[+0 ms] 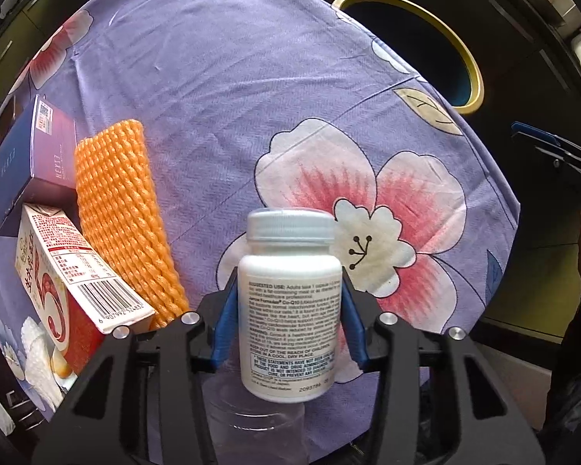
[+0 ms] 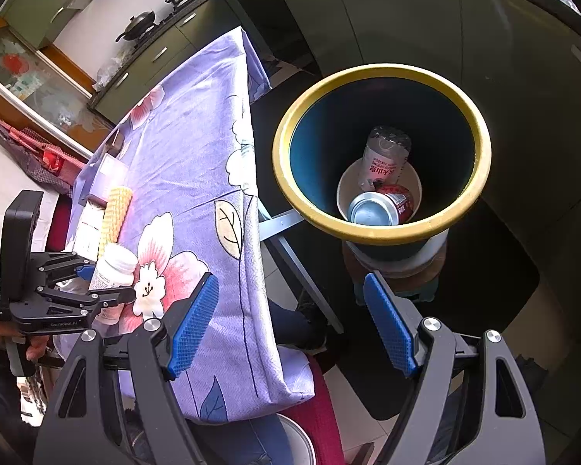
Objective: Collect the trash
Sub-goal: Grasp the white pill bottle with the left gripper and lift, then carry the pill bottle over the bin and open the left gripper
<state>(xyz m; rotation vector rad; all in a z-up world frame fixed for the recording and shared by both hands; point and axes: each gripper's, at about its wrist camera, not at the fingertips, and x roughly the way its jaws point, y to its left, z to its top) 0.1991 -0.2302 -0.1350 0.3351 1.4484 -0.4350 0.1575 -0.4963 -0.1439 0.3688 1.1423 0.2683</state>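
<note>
A white pill bottle (image 1: 290, 302) with a pale blue cap lies on the flowered purple cloth (image 1: 232, 97). My left gripper (image 1: 290, 290) points down over it, blue pads against both sides of the bottle body. The right wrist view shows the same grip (image 2: 108, 282) on the bottle (image 2: 112, 271). My right gripper (image 2: 290, 283) hangs open past the table edge with nothing between its fingers. Ahead of it stands a dark bin with a yellow rim (image 2: 379, 69), holding a can (image 2: 375, 207), a plastic bottle (image 2: 385, 159) and a white bowl (image 2: 344, 190).
Left of the pill bottle lie an orange foam net (image 1: 124, 209), a red and white carton (image 1: 69, 290) and a dark blue box (image 1: 35, 162). A clear plastic piece (image 1: 251, 422) shows under the left gripper. The bin rim (image 1: 472, 73) sits beyond the table's far right edge.
</note>
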